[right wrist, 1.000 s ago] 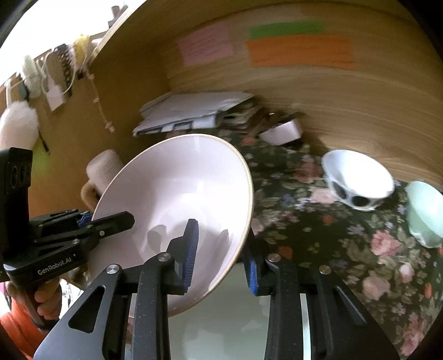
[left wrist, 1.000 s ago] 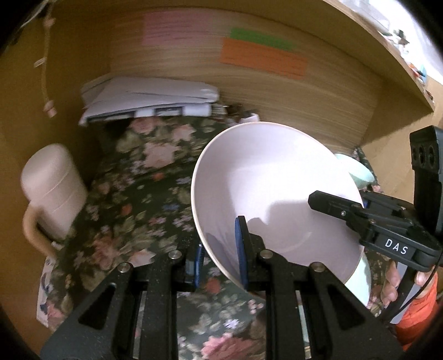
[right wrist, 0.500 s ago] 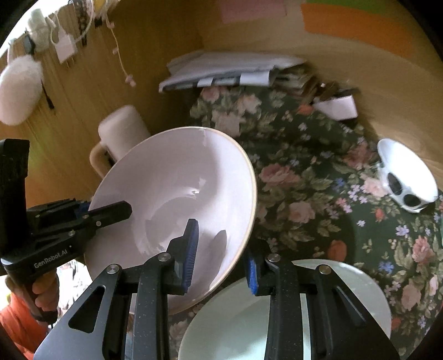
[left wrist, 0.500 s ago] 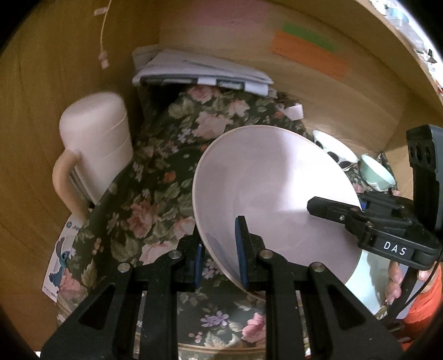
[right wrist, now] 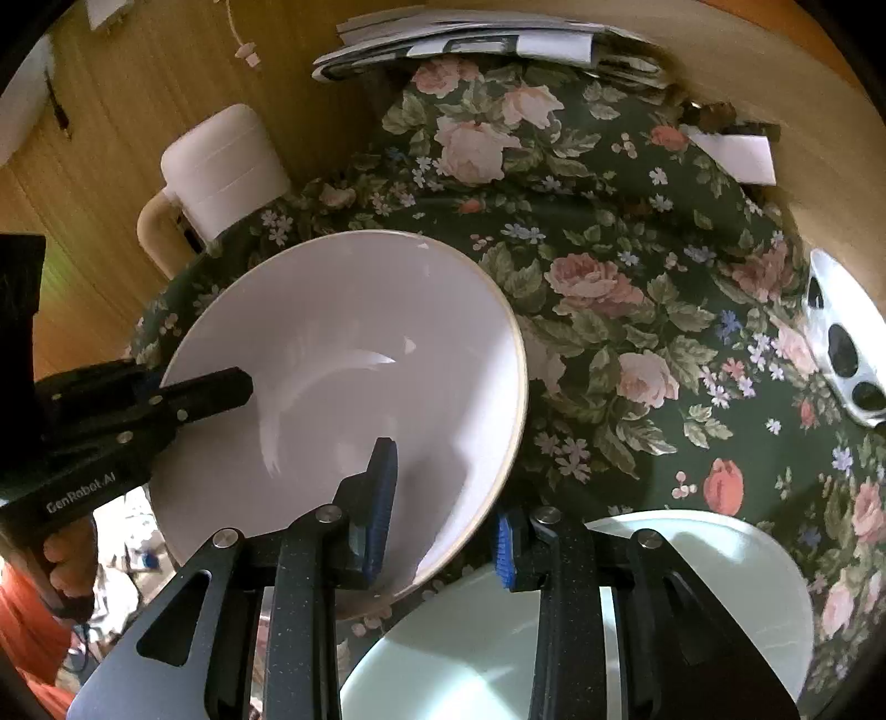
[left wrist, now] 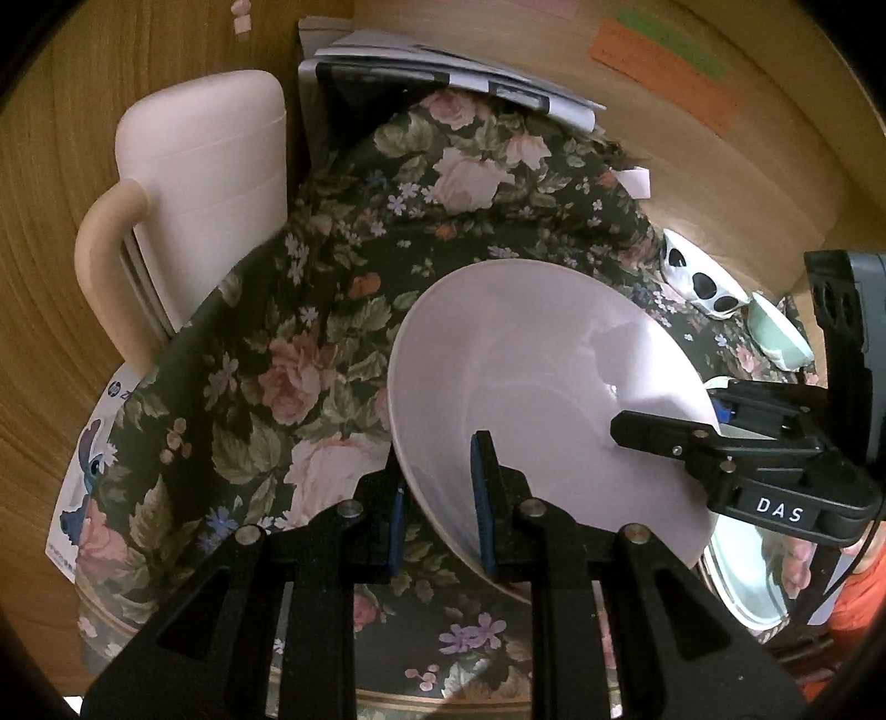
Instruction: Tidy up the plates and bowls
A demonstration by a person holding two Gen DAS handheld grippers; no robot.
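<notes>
A large white bowl is held in the air, tilted, above the floral tablecloth. My left gripper is shut on its near-left rim. My right gripper is shut on the opposite rim of the same white bowl, one finger inside and one outside. The right gripper also shows at the right of the left wrist view. A pale green plate lies on the table just below the right gripper. A white bowl with black spots and a small green bowl sit at the far right.
A white jug with a beige handle stands at the left by the wooden wall. A stack of papers lies at the back. A white card lies at the back right. The floral tablecloth covers the table.
Both grippers have carried the white bowl back and up from the wall. The view now looks down on the table, and the green plate has come into sight below.
</notes>
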